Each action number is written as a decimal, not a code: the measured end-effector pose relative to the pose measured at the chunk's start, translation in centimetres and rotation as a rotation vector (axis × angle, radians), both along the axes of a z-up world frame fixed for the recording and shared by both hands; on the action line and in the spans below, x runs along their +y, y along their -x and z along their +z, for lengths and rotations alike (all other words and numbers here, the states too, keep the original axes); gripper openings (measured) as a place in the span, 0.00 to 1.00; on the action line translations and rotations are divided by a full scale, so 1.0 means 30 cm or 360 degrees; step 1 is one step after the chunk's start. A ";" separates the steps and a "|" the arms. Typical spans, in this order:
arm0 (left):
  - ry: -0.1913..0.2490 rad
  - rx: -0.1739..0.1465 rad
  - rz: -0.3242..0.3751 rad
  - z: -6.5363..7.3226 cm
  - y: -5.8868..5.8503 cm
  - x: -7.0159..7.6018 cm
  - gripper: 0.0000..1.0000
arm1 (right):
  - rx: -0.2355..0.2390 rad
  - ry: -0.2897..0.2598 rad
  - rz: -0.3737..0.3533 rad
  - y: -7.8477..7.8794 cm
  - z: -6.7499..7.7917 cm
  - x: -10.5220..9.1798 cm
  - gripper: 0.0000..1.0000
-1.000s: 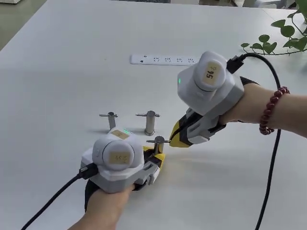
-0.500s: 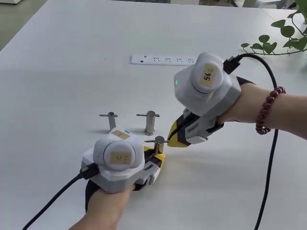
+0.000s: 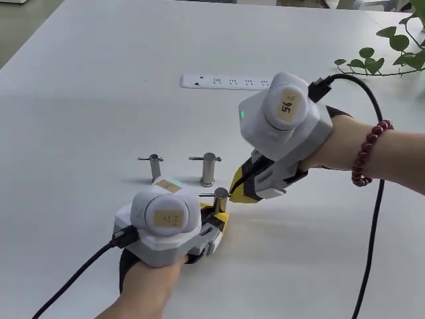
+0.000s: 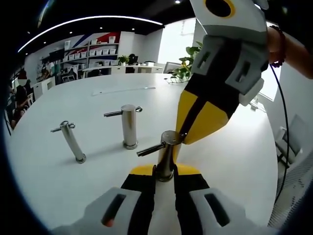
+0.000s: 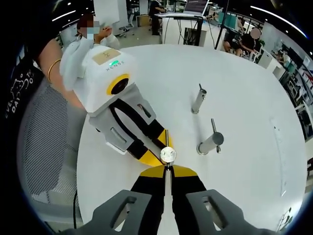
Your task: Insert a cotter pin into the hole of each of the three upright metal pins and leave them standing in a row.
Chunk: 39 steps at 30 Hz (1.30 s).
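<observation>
Head view, front metal pin (image 3: 220,196) where?
— Upright on the white table (image 3: 99,100), just ahead of the back-left pin (image 3: 155,166) and back-right pin (image 3: 208,169). Both of those have cotters through them.
Claws?
— Left gripper (image 4: 164,172) is clamped tight on the front pin's base. Right gripper (image 5: 167,169) is pinched closed on the cotter pin (image 4: 149,149), which sits through that pin's hole.

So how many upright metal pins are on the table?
3. A slim pin and a thicker pin stand free side by side at the back; the third pin is nearest, between the fingers of the left gripper.
</observation>
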State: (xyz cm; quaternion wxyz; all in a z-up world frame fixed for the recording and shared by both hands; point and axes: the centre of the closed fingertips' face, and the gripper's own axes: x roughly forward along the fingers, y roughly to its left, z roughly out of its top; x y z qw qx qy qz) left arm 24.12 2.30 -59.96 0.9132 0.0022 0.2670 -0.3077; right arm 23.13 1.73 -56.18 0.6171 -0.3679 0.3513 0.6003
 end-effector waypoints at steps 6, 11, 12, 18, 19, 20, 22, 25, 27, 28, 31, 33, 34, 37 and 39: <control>-0.0001 0.0013 -0.0001 -0.002 -0.001 -0.001 0.13 | 0.0007 -0.0005 -0.0021 -0.003 -0.001 0.000 0.00; 0.0008 0.0023 0.0001 -0.003 -0.002 -0.001 0.13 | 0.0029 -0.0011 -0.0058 -0.005 -0.006 0.003 0.00; 0.0007 0.0024 -0.0001 -0.003 -0.003 -0.001 0.13 | 0.0031 -0.0008 -0.0060 -0.004 -0.007 0.003 0.00; -0.0024 0.0029 0.0001 -0.009 -0.003 0.012 0.19 | 0.0035 -0.0019 -0.0084 -0.005 -0.005 0.008 0.05; -0.0031 0.0029 -0.0001 -0.011 -0.001 0.014 0.19 | 0.0037 -0.0022 -0.0087 -0.005 -0.004 0.009 0.06; -0.0040 0.0031 -0.0004 -0.013 0.001 0.017 0.20 | 0.0042 -0.0031 -0.0098 -0.005 -0.003 0.010 0.06; -0.0048 0.0030 -0.0005 -0.013 0.003 0.021 0.22 | 0.0048 -0.0050 -0.0119 -0.005 0.001 0.014 0.08; -0.0050 0.0025 -0.0014 -0.006 0.009 0.025 0.23 | 0.0071 -0.0098 -0.0174 -0.001 0.008 0.023 0.12; -0.0054 0.0013 -0.0023 0.003 0.012 0.026 0.25 | 0.0092 -0.0123 -0.0209 0.003 0.012 0.032 0.13; -0.0053 0.0007 -0.0028 0.008 0.013 0.027 0.26 | 0.0100 -0.0129 -0.0217 0.006 0.013 0.034 0.14; -0.0059 -0.0001 -0.0035 0.015 0.017 0.031 0.28 | 0.0116 -0.0140 -0.0247 0.008 0.013 0.039 0.15; -0.0068 0.0006 -0.0025 0.020 0.024 0.040 0.29 | 0.0117 -0.0139 -0.0265 0.008 0.010 0.040 0.15; -0.0072 0.0006 -0.0026 0.023 0.027 0.043 0.30 | 0.0119 -0.0135 -0.0271 0.009 0.008 0.040 0.15; -0.0076 0.0016 -0.0030 0.026 0.040 0.050 0.31 | 0.0119 -0.0137 -0.0290 0.008 -0.001 0.039 0.15; -0.0073 0.0023 -0.0029 0.032 0.049 0.055 0.32 | 0.0117 -0.0144 -0.0302 0.006 -0.002 0.045 0.17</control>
